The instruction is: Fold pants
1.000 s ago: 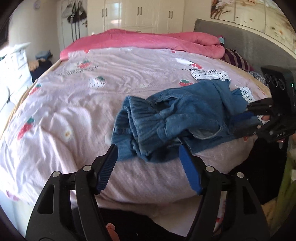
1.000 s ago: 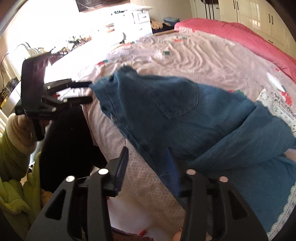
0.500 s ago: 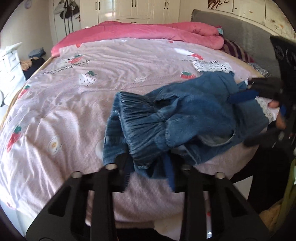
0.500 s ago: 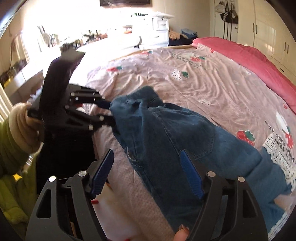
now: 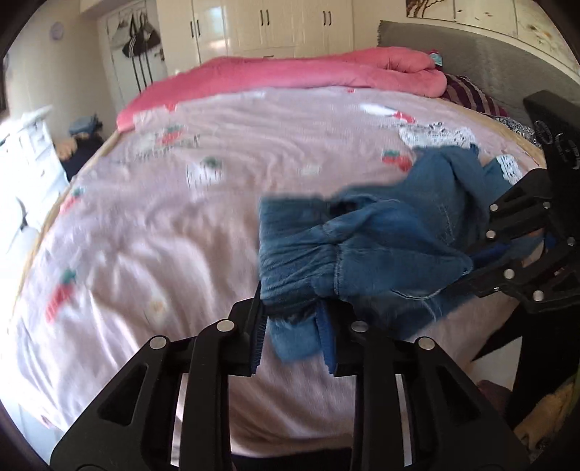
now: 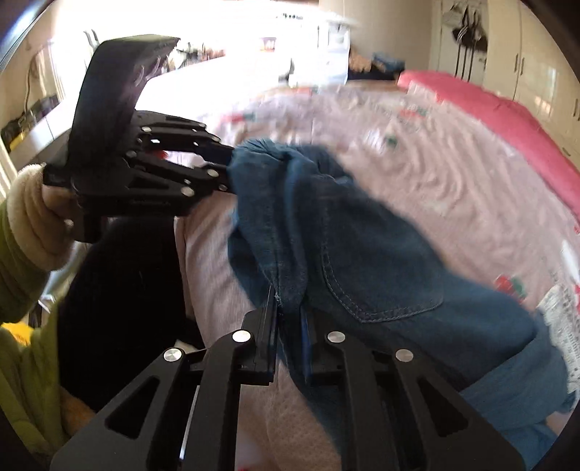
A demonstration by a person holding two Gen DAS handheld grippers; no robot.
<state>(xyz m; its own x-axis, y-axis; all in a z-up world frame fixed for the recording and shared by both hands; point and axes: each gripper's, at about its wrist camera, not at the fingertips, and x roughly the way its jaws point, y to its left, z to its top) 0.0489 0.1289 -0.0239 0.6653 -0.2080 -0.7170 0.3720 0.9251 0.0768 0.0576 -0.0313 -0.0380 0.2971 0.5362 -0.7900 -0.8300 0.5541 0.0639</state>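
Blue denim pants (image 5: 362, 253) lie bunched near the front edge of the bed's pink strawberry quilt (image 5: 181, 235). My left gripper (image 5: 293, 326) pinches the gathered waistband end, its jaws just starting to open with denim still pressed between the pads. In the right wrist view the pants (image 6: 380, 253) show a back pocket. My right gripper (image 6: 288, 326) is closing on a fold at their edge, cloth squeezed between its pads. Each gripper appears in the other's view: the right gripper (image 5: 471, 268) at the pants' right end, the left gripper (image 6: 226, 170) at their left end.
A pink blanket (image 5: 290, 72) is heaped along the far side of the bed, under white wardrobes (image 5: 272, 25). A grey headboard (image 5: 471, 47) stands at the right. A white lace cloth (image 5: 435, 134) lies beyond the pants. A green sleeve (image 6: 18, 271) is at the left.
Both grippers came forward onto the pants and shut on the denim. The right one spread wide first, then clamped the edge. The pants are now drawn up between the two grippers.
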